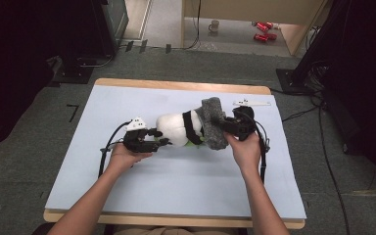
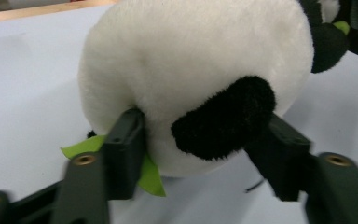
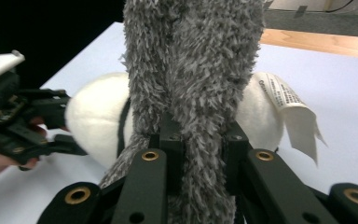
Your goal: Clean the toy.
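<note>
A plush panda (image 1: pixel 175 128) lies on its side near the middle of the pale blue worktop (image 1: pixel 176 181), its white rump toward the left. The left tongs (image 1: pixel 159 137) reach in from the left with their jaws partly open on either side of the rump: in the left gripper view one jaw rests against the white fur beside a green felt leaf (image 2: pixel 150 176), the other sits just beside the black plush foot (image 2: pixel 223 117); I cannot tell whether they squeeze it. The right tongs (image 1: pixel 223 126), at the panda's right end, are clamped narrowly on a shaggy grey cloth (image 1: pixel 214 122) that stands draped over the toy. A white sewn label (image 3: pixel 294 112) hangs from the panda's far side.
</note>
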A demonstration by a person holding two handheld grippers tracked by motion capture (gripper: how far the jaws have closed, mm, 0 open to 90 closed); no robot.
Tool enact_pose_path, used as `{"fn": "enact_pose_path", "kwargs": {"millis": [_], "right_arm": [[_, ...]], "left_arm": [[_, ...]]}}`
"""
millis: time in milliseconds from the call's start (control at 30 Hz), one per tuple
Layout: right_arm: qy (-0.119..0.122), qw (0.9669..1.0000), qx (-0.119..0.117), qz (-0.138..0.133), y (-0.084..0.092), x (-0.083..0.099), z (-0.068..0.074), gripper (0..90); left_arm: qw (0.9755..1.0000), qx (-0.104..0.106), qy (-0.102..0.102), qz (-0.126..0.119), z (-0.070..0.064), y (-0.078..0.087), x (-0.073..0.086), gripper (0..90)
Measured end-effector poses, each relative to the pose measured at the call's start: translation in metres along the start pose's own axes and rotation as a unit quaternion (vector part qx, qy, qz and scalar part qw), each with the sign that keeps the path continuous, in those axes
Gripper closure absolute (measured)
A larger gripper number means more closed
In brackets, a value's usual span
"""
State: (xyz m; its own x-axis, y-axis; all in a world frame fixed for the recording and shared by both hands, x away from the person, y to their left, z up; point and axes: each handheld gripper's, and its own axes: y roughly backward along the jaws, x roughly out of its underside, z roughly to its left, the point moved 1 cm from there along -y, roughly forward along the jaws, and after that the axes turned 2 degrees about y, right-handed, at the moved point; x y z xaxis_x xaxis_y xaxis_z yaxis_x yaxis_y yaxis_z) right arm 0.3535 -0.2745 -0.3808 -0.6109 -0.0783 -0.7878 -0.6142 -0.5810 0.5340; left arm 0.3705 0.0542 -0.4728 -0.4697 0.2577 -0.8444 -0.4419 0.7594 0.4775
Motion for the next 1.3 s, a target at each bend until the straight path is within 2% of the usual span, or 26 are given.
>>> {"fn": "enact_pose_path", "kwargs": {"millis": [33, 100, 200, 233, 267, 300, 367, 400, 467, 567, 600, 667, 733, 800, 900, 967, 1067, 1133, 1200, 1300], "right_arm": [[-0.003, 1.0, -0.004, -0.001, 0.002, -0.001, 0.001, 77.4], [-0.002, 0.9999, -0.013, -0.002, 0.005, -0.005, 0.007, 77.6], [0.01, 0.9995, -0.03, -0.007, 0.009, -0.01, 0.019, 77.6], [0.01, 0.9995, -0.03, -0.007, 0.009, -0.01, 0.019, 77.6], [0.013, 0.9991, -0.039, -0.009, 0.01, -0.012, 0.025, 77.6], [0.026, 0.9977, -0.062, -0.012, 0.01, -0.015, 0.042, 77.6], [0.032, 0.9965, -0.076, -0.011, 0.007, -0.016, 0.052, 77.6], [0.039, 0.9953, -0.088, -0.008, 0.004, -0.016, 0.061, 77.6], [0.045, 0.9932, -0.107, 0.0, -0.002, -0.014, 0.073, 77.6], [0.047, 0.9897, -0.135, 0.011, -0.013, -0.009, 0.088, 77.6], [0.049, 0.9888, -0.14, 0.018, -0.018, -0.006, 0.092, 77.5], [0.058, 0.9887, -0.134, 0.033, -0.03, 0.0, 0.097, 77.4], [0.061, 0.9898, -0.117, 0.054, -0.042, 0.008, 0.095, 77.4], [0.068, 0.9898, -0.11, 0.059, -0.05, 0.016, 0.087, 77.7], [0.071, 0.9904, -0.102, 0.061, -0.053, 0.019, 0.076, 77.8], [0.072, 0.9914, -0.092, 0.058, -0.051, 0.017, 0.072, 77.8], [0.082, 0.9928, -0.065, 0.057, -0.045, 0.015, 0.067, 77.4], [0.082, 0.9943, -0.042, 0.053, -0.04, 0.014, 0.06, 77.4], [0.08, 0.9952, -0.013, 0.054, -0.033, 0.012, 0.047, 77.4], [0.047, 0.9979, -0.025, 0.037, -0.025, 0.01, 0.03, 77.2]], "left_arm": [[0.9999, -0.01, -0.001, 0.004, -0.001, 0.0, 0.0, 47.0], [0.9998, -0.018, 0.0, 0.007, -0.003, 0.001, -0.002, 57.3], [0.9996, -0.005, 0.024, 0.01, -0.005, 0.005, -0.006, 64.3], [0.9996, -0.005, 0.024, 0.01, -0.005, 0.005, -0.006, 65.5], [0.9995, 0.005, 0.028, 0.014, -0.006, 0.008, -0.008, 65.5], [0.9993, 0.013, 0.031, 0.018, -0.01, 0.011, -0.01, 67.6], [0.9991, 0.017, 0.034, 0.019, -0.011, 0.012, -0.011, 68.7], [0.9988, 0.028, 0.034, 0.019, -0.018, 0.017, -0.014, 69.3], [0.9986, 0.038, 0.034, 0.017, -0.025, 0.022, -0.017, 69.9], [0.9985, 0.041, 0.033, 0.019, -0.032, 0.026, -0.017, 70.0], [0.9985, 0.04, 0.033, 0.02, -0.033, 0.025, -0.016, 70.0], [0.9981, 0.043, 0.036, 0.024, -0.036, 0.023, -0.013, 70.1], [0.9979, 0.042, 0.034, 0.034, -0.04, 0.019, -0.01, 70.3], [0.9972, 0.037, 0.035, 0.055, -0.042, 0.012, -0.006, 70.5], [0.997, 0.039, 0.044, 0.05, -0.04, 0.009, -0.005, 71.1], [0.9976, 0.031, 0.036, 0.051, -0.039, 0.01, -0.005, 71.3], [0.9974, 0.027, 0.039, 0.053, -0.035, 0.011, -0.005, 71.7], [0.9974, 0.025, 0.041, 0.054, -0.033, 0.012, -0.005, 72.2], [0.9971, 0.03, 0.041, 0.056, -0.031, 0.013, -0.005, 72.3], [0.9963, 0.037, 0.052, 0.057, -0.029, 0.013, -0.006, 72.6]]}}
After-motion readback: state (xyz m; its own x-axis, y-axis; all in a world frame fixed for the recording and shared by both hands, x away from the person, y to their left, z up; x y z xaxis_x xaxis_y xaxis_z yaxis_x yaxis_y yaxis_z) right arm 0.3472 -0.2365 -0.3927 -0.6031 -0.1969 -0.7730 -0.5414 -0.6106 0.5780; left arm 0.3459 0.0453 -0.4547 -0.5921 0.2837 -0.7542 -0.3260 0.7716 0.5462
